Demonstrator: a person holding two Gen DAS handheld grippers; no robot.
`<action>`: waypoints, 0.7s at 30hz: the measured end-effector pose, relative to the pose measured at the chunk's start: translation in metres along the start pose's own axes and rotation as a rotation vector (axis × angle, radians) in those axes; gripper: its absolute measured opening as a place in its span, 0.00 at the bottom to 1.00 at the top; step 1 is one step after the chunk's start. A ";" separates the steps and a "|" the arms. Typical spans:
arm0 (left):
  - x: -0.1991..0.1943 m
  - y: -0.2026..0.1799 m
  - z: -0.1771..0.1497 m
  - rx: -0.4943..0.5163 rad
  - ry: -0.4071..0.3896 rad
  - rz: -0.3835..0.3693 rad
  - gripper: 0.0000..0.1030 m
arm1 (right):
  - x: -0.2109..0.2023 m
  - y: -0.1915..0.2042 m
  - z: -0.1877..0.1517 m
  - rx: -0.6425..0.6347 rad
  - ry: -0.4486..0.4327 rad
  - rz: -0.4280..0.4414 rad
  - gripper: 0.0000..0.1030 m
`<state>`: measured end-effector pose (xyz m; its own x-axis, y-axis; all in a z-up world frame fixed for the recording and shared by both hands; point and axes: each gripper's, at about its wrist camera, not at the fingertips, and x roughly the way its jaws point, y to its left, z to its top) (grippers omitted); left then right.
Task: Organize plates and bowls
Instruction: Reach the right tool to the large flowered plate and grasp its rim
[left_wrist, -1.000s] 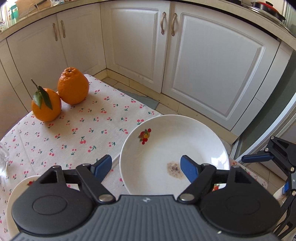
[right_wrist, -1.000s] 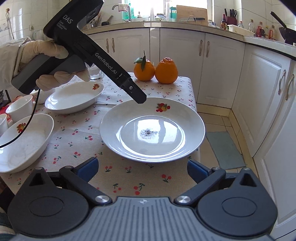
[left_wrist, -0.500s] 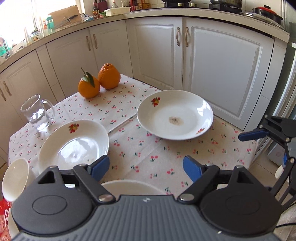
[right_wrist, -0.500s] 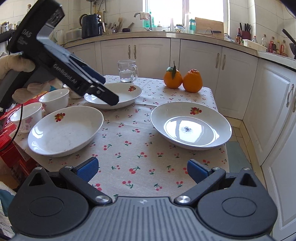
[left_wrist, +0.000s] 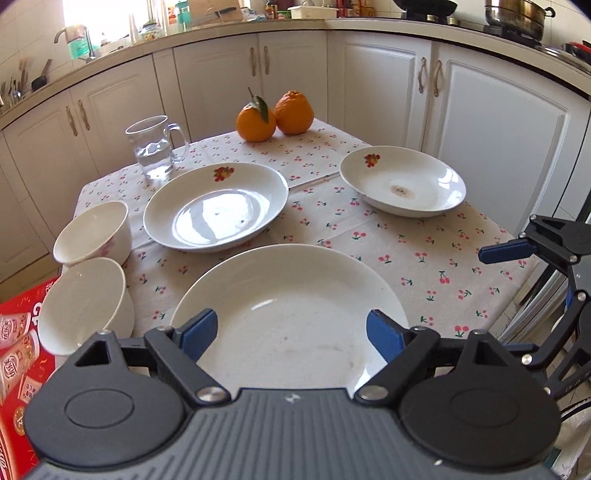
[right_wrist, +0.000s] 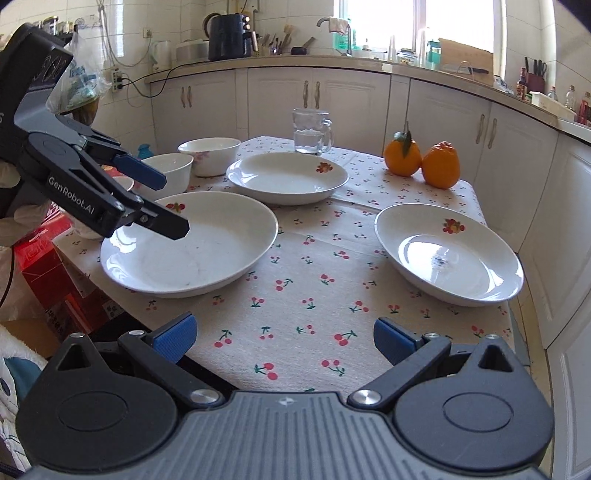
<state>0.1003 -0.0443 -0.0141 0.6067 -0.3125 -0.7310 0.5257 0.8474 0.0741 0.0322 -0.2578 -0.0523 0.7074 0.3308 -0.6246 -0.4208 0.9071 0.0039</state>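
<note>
Three white plates with fruit prints lie on the cherry-print tablecloth: a near one (left_wrist: 288, 314) (right_wrist: 192, 251), a middle one (left_wrist: 216, 206) (right_wrist: 288, 177), and a stained one (left_wrist: 402, 184) (right_wrist: 447, 254) at the right. Two white bowls (left_wrist: 92, 232) (right_wrist: 208, 149) stand at the left edge. My left gripper (left_wrist: 291, 332) (right_wrist: 170, 205) hovers over the near plate with its jaws opening, gripping nothing. My right gripper (right_wrist: 284, 336) is open above the cloth at the table's front edge, holding nothing.
A glass mug of water (left_wrist: 155, 147) (right_wrist: 312, 131) and two oranges (left_wrist: 273, 118) (right_wrist: 421, 162) stand at the far side of the table. A red box (right_wrist: 48, 266) sits below the table's left edge. White kitchen cabinets (left_wrist: 480, 110) close in behind and to the right.
My left gripper has swung away from the stained plate and back to above the near plate, and its jaws have widened. My right gripper has drawn back, staying open.
</note>
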 end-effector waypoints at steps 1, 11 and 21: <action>0.000 0.004 -0.001 -0.003 0.005 0.011 0.85 | 0.004 0.003 0.000 -0.011 0.007 0.012 1.00; -0.004 0.026 -0.015 -0.052 0.058 0.036 0.85 | 0.023 0.013 0.010 -0.068 0.037 0.051 1.00; -0.004 0.039 -0.013 -0.077 0.079 0.031 0.85 | 0.038 0.024 0.014 -0.168 0.059 0.108 1.00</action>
<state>0.1105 -0.0048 -0.0168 0.5715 -0.2531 -0.7806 0.4581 0.8876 0.0476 0.0569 -0.2201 -0.0646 0.6204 0.4033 -0.6726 -0.5847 0.8095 -0.0539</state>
